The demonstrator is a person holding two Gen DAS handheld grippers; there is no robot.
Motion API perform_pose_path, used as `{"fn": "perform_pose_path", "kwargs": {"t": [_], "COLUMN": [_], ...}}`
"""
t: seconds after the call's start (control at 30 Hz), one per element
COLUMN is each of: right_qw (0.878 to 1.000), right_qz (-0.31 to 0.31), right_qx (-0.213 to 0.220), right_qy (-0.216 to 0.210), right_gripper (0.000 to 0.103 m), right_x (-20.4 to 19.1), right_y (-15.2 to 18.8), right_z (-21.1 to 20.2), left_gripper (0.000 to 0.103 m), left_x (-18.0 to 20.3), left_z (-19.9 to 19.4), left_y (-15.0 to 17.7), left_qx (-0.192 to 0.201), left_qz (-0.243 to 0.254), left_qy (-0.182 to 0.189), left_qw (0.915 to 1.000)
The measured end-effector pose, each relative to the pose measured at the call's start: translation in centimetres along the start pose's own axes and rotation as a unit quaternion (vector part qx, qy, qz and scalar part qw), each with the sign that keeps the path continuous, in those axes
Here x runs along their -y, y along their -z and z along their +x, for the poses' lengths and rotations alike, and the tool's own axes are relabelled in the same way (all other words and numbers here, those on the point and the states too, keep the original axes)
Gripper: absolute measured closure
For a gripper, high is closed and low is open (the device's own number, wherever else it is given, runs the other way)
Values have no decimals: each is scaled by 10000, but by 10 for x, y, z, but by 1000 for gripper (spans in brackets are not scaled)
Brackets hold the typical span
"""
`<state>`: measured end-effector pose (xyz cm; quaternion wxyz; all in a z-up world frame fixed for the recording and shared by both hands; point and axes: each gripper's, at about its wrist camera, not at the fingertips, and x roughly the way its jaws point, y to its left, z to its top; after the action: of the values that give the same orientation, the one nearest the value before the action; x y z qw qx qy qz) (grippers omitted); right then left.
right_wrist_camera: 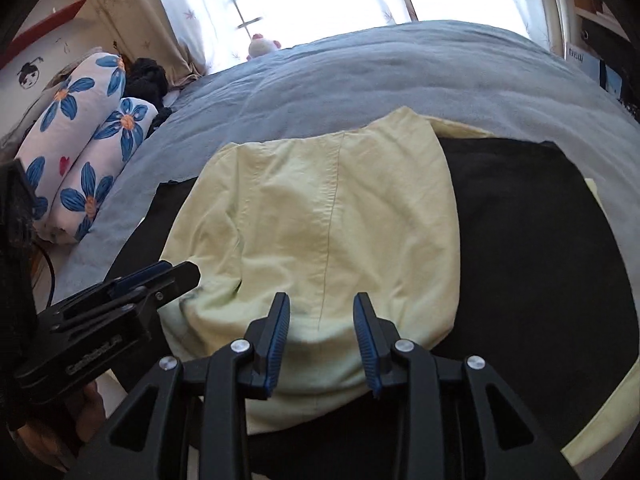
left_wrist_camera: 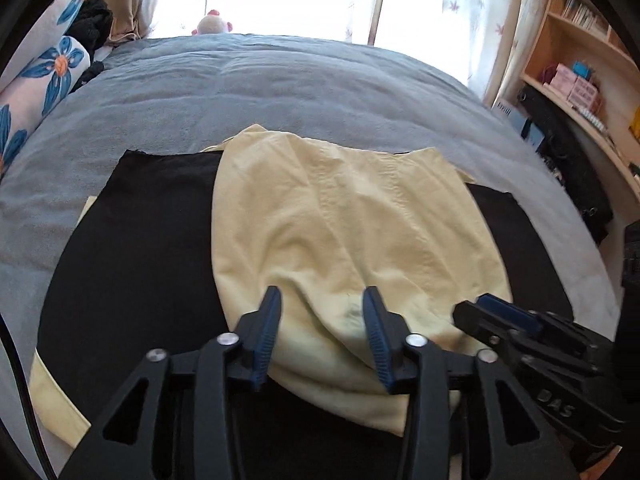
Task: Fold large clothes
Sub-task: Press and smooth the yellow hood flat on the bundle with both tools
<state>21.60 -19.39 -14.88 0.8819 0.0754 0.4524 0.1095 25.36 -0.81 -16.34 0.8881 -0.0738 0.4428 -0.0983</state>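
A pale yellow garment (left_wrist_camera: 336, 224) lies partly folded on a black cloth (left_wrist_camera: 136, 256) spread over the bed; it also shows in the right wrist view (right_wrist_camera: 320, 216) on the black cloth (right_wrist_camera: 528, 248). My left gripper (left_wrist_camera: 322, 300) is open, its fingers either side of the garment's near bunched edge, holding nothing. My right gripper (right_wrist_camera: 322, 306) is open over the same near edge, to the right of the left one. The right gripper shows in the left wrist view (left_wrist_camera: 492, 312), the left gripper in the right wrist view (right_wrist_camera: 172, 272).
The grey-blue bed cover (left_wrist_camera: 280, 88) stretches to a bright window. Flowered pillows (right_wrist_camera: 80, 140) and a dark bundle (right_wrist_camera: 148, 76) lie at the left. A plush toy (left_wrist_camera: 214, 22) sits at the far edge. Wooden shelves (left_wrist_camera: 580, 60) stand at the right. A yellow strip (right_wrist_camera: 600, 420) pokes from under the black cloth.
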Motion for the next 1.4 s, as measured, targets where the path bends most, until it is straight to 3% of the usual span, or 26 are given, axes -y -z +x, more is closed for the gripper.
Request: {"fn": "perform_pose_path", "kwargs": {"t": [0.1, 0.3, 0.5, 0.63, 0.83, 1.07, 1.4], "right_qw": [9994, 9989, 9983, 9983, 9986, 9977, 9976], "right_qz": [175, 446, 590, 574, 427, 342, -110], "right_qx": [-77, -140, -30, 77, 315, 578, 684], "right_qy": [279, 19, 2, 10, 33, -60, 42], "right_gripper": [70, 70, 70, 70, 70, 70, 70], "right_x": [16, 33, 29, 17, -8, -34, -63], "right_y": [11, 17, 12, 13, 22, 44, 60], "right_z": [4, -6, -29, -47, -87, -124, -132], "left_gripper": [56, 53, 52, 43, 37, 36, 36], "left_x": [1, -16, -13, -12, -16, -27, -52], "left_z": [4, 3, -14, -41, -87, -128, -150], "left_y": [15, 23, 20, 24, 34, 64, 87], "left_qx": [-113, -257, -251, -239, -248, -335, -394], "left_qz": [-30, -486, -427, -416, -458, -613, -746], "left_qy": [-156, 48, -136, -287, -440, -340, -222], "left_qw": [9998, 9985, 9987, 9984, 9977, 9970, 9962]}}
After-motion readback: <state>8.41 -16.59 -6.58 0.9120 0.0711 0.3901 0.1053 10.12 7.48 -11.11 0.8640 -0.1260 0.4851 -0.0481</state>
